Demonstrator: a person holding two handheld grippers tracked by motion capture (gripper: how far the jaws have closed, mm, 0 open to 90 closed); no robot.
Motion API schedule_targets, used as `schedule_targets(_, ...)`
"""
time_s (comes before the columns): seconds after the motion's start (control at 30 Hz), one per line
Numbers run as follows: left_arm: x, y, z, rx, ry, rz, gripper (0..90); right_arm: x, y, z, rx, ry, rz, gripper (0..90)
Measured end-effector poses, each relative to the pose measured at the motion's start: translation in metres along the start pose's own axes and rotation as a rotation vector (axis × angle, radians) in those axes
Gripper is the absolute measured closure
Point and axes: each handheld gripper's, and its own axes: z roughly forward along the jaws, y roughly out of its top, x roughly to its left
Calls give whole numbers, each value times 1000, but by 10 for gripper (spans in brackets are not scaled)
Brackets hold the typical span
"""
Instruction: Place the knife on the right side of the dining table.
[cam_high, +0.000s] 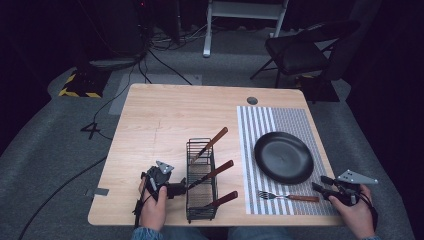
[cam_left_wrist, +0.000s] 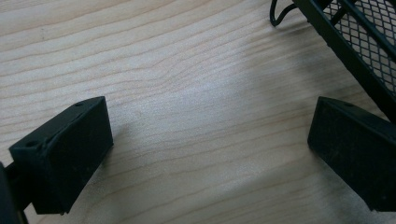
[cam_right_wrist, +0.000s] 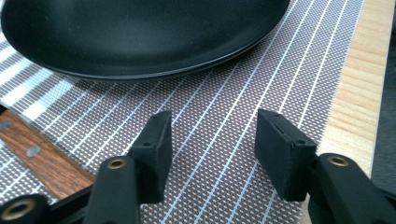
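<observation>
Two claws rest low at the table's near edge. The right claw stands wide open and empty over the striped woven placemat, just beside the wooden-handled steel fork near the round black plate. The left claw gapes open, empty, beside the black wire cutlery rack.

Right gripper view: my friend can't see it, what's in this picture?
The right gripper hangs open over a striped placemat, nothing between its jaws. A black plate sits ahead; a wooden handle lies at left.
</observation>
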Motion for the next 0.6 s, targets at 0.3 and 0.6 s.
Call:
schedule_targets(0.3, 0, 0, 0, 0, -2, 5, 1, -3, 12, -12, -5, 21, 21, 445)
schedule_targets(0.6, 0, 0, 0, -1, -3, 4, 1, 1, 45, -26, -26, 62, -4, 458)
